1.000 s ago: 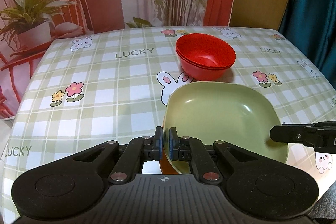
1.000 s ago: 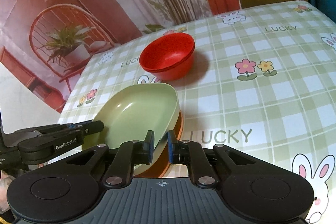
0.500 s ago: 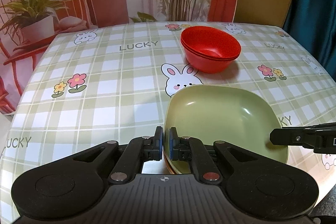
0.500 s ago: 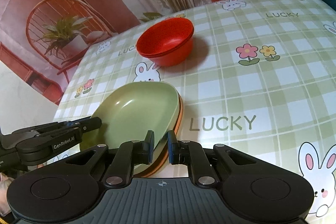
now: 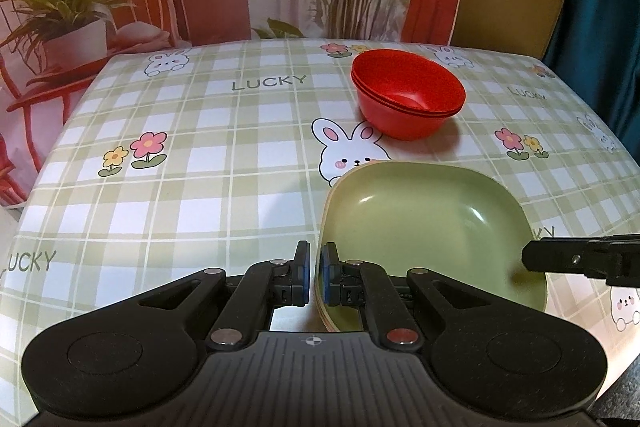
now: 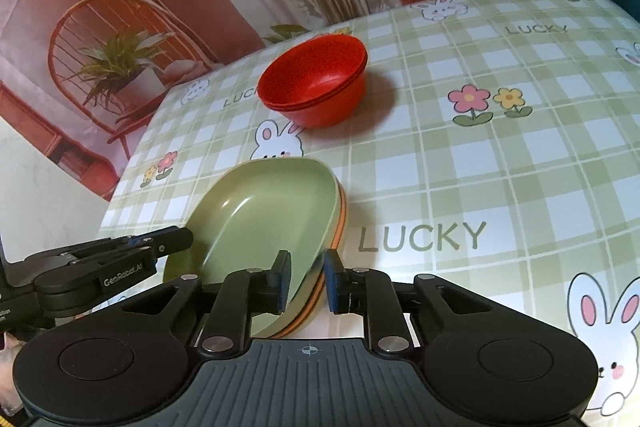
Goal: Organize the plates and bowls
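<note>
A stack of square plates, green point(image 5: 432, 223) on top with orange ones beneath, rests on the checked tablecloth near the front edge; it also shows in the right wrist view point(image 6: 260, 227). My left gripper point(image 5: 314, 275) is shut on the stack's left rim. My right gripper point(image 6: 306, 281) straddles the stack's right rim with its jaws parted, a gap showing at each pad. A stack of red bowls point(image 5: 408, 99) stands further back, also seen in the right wrist view point(image 6: 316, 83).
The table point(image 5: 180, 167) has a green checked cloth with rabbits, flowers and "LUCKY" prints. A printed backdrop hangs behind it and a dark teal curtain point(image 5: 600, 7) at the right. The table's front edge lies just below the plates.
My right gripper's jaws have parted and let go of the plate rim. The left gripper stays shut on the stack. The plates now sit further from the bowls.
</note>
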Motion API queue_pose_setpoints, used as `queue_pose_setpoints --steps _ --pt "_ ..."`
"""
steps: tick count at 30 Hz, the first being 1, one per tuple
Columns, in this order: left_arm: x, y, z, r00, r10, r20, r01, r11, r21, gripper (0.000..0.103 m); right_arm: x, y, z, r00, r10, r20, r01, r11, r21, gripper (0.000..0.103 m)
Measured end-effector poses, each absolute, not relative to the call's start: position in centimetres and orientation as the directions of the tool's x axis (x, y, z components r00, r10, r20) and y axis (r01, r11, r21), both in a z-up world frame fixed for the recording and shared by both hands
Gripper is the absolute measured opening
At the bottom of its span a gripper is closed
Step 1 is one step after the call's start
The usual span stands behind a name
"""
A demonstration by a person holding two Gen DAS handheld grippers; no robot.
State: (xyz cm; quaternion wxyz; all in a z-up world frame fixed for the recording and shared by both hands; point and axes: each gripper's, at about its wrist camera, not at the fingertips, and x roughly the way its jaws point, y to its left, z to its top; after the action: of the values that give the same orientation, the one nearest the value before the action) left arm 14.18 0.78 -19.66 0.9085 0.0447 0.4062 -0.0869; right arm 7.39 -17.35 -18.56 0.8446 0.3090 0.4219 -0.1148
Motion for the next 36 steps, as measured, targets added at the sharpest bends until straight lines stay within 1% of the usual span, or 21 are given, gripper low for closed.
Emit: queue_pose_setpoints --steps 5,10,21,27,32,36 --pt "14.1 0.9 -19.5 0.662 -0.122 -0.74 0.187 0.982 0.006 0.008 7.2 -17.8 -18.6 0.619 0.042 -0.784 0.468 0.783 0.411 0.02" --pt "14.1 0.9 -19.7 0.662 -0.123 -0.739 0.188 0.982 0.005 0.008 7.1 -18.3 -19.5 0.61 0.063 -0.79 0.485 0.759 0.435 0.02" --pt "14.4 1.5 -19.5 0.657 -0.14 -0.741 0.18 0.983 -0.026 0.01 7.2 -18.3 -20.0 0.605 0.065 -0.794 0.488 0.757 0.434 0.021" --pt "14.8 2.1 -16.5 0.706 -0.166 -0.688 0.178 0.983 -0.054 0.01 7.4 -18.6 -18.5 0.647 0.041 -0.761 0.458 0.777 0.431 0.02" --pt "15.4 2.6 -14.2 0.752 -0.192 -0.63 0.173 0.981 -0.093 0.01 8.2 -19.2 -15.9 0.685 -0.045 -0.728 0.422 0.838 0.345 0.021" --pt "16.1 2.7 -13.3 0.776 -0.189 -0.601 0.165 0.982 -0.096 0.01 9.5 -20.0 -14.3 0.701 -0.095 -0.707 0.405 0.869 0.286 0.021"
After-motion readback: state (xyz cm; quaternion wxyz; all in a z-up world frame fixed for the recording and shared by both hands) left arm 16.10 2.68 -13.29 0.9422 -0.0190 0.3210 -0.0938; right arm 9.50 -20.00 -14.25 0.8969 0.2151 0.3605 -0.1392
